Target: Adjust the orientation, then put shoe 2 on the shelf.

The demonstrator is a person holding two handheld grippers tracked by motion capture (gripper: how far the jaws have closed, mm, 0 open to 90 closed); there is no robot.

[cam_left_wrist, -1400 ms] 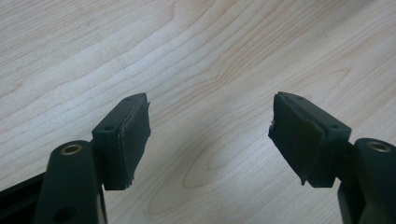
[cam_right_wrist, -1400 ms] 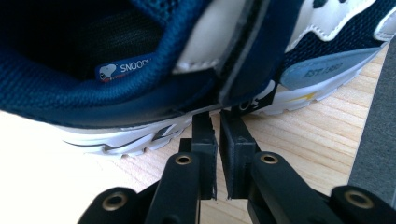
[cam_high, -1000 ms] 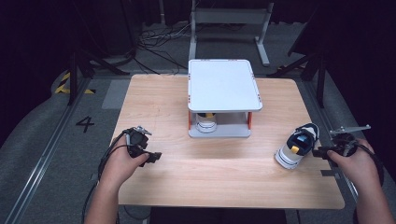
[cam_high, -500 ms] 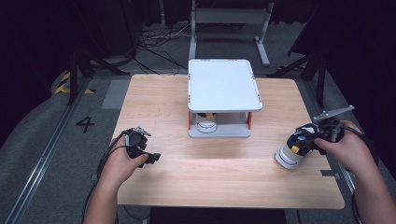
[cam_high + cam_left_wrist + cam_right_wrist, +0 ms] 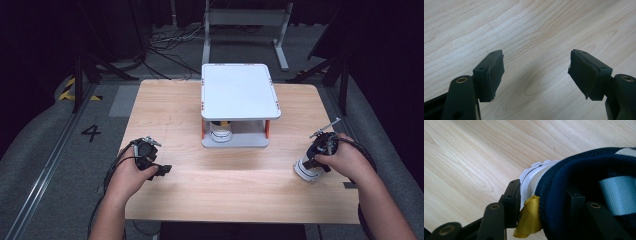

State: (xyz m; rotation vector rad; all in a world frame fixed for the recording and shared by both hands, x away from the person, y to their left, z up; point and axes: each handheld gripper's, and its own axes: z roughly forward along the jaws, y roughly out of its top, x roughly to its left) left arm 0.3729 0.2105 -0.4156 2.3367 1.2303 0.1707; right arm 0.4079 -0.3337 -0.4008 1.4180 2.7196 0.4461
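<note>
A navy and white shoe (image 5: 305, 171) stands on the wooden table (image 5: 235, 192) at the right, toe toward me. My right gripper (image 5: 318, 157) sits on its heel. In the right gripper view, one jaw lies outside the white heel by a yellow pull tab (image 5: 529, 218) and the other inside the navy collar (image 5: 579, 170). The right gripper (image 5: 544, 202) has just been closing, and its jaws pinch the heel wall. My left gripper (image 5: 163, 169) rests low over bare wood at the left. It (image 5: 535, 72) stands open with nothing between its pads.
A white two-level shelf stand (image 5: 239, 90) stands at the table's far middle. A second shoe (image 5: 221, 131) is tucked under its top plate. Cables trail from both grippers. Dark floor, a metal frame and a marked "4" surround the table.
My right hand has moved left from beside the shoe onto its heel. The shoe has shifted a little to the left and nearer. The left hand has stayed put.
</note>
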